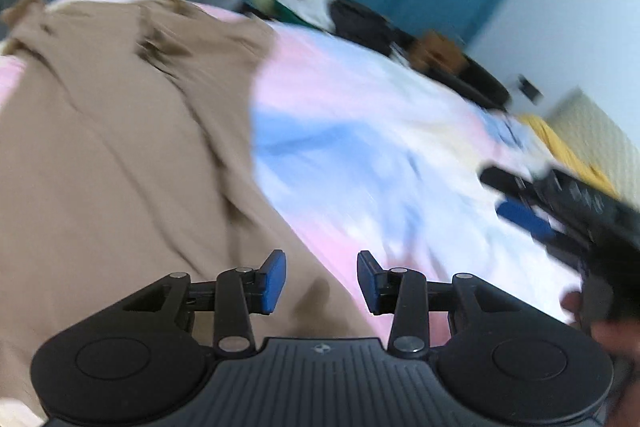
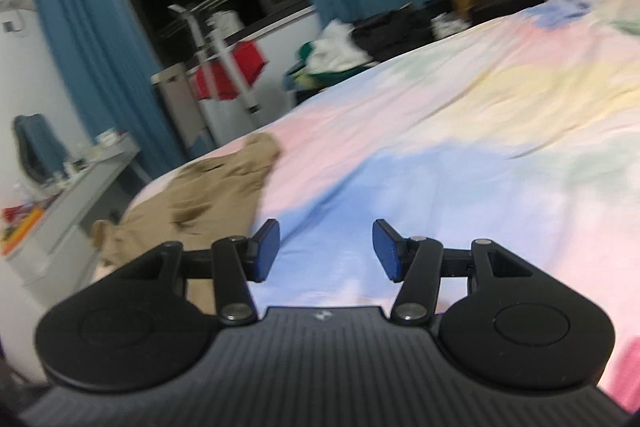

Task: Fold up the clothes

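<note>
A tan garment [image 1: 120,147] lies spread and wrinkled on a pastel bedspread [image 1: 380,147]. My left gripper [image 1: 322,281] is open and empty, hovering over the garment's right edge. My right gripper [image 2: 326,251] is open and empty above the bedspread [image 2: 460,147], with the tan garment [image 2: 216,187] off to its left near the bed's edge. The right gripper also shows in the left wrist view [image 1: 520,203], to the right over the bedspread. Both views are blurred.
A pile of clothes [image 2: 336,55] and dark bags [image 2: 392,31] sit beyond the bed's far edge. A drying rack with red cloth [image 2: 232,67], blue curtains [image 2: 100,39], a desk [image 2: 60,195] at left, and yellow fabric [image 1: 560,143] at the bed's far right.
</note>
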Demonstrator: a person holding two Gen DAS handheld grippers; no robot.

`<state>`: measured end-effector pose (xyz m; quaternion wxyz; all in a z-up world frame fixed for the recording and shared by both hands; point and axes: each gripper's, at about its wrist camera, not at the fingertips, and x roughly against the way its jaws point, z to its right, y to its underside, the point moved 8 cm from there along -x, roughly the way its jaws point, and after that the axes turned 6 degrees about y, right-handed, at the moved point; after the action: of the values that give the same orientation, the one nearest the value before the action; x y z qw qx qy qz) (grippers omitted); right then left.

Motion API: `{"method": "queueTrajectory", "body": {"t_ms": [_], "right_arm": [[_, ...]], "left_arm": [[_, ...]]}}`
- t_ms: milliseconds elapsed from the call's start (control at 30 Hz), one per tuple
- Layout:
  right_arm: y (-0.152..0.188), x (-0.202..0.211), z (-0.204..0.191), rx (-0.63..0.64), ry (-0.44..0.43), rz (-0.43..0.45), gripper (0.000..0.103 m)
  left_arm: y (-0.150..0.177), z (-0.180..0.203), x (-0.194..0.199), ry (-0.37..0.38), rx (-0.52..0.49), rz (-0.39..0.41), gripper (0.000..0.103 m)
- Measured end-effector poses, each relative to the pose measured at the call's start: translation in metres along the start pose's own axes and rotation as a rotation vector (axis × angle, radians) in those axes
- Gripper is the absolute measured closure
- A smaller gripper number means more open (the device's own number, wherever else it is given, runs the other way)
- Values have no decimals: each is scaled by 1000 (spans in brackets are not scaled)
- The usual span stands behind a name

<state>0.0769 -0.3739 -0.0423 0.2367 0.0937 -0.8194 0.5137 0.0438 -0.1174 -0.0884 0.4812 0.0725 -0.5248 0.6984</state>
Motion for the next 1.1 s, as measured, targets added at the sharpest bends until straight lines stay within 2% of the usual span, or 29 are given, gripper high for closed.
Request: {"method": "queueTrajectory", "body": {"t_ms": [100, 200, 300, 367, 400, 467, 500, 633, 700, 800, 933, 1067, 1100], "right_arm": [[5, 5, 14, -42, 9, 4, 48], [4, 0, 17, -76, -22, -9, 48], [9, -11, 21, -105, -29, -49, 48], [12, -13, 22, -112, -29, -60, 48], [12, -14, 22, -115, -30, -63, 48], [13, -15, 22, -120, -32, -68, 48], [14, -16, 22, -122, -33, -70, 48], [15, -18, 22, -132, -36, -81, 48], [15, -18, 21, -132, -38, -80, 48], [17, -19, 18, -124, -38, -85, 48], [21, -22, 11, -95, -42, -104, 48], [31, -26, -7, -36, -84, -152, 48], [39, -28, -15, -16, -106, -188, 48]], "left_arm": [[22, 23, -17, -10, -93, -46, 59], [39, 33, -34, -40, -176, -79, 43], [55, 31, -51, -59, -210, -114, 41], [60, 28, -59, -62, -228, -132, 45], [61, 27, -61, -66, -234, -135, 50], [58, 22, -61, -87, -233, -130, 91], [55, 19, -60, -88, -223, -131, 101], [39, 7, -30, -20, -86, -114, 102], [29, 1, -3, 39, 0, -102, 102], [18, -13, 38, 68, 64, -80, 102], [15, -44, 74, -2, 82, -89, 102], [26, -86, 78, -161, 71, -164, 102], [28, -96, 77, -188, 81, -181, 102]]}}
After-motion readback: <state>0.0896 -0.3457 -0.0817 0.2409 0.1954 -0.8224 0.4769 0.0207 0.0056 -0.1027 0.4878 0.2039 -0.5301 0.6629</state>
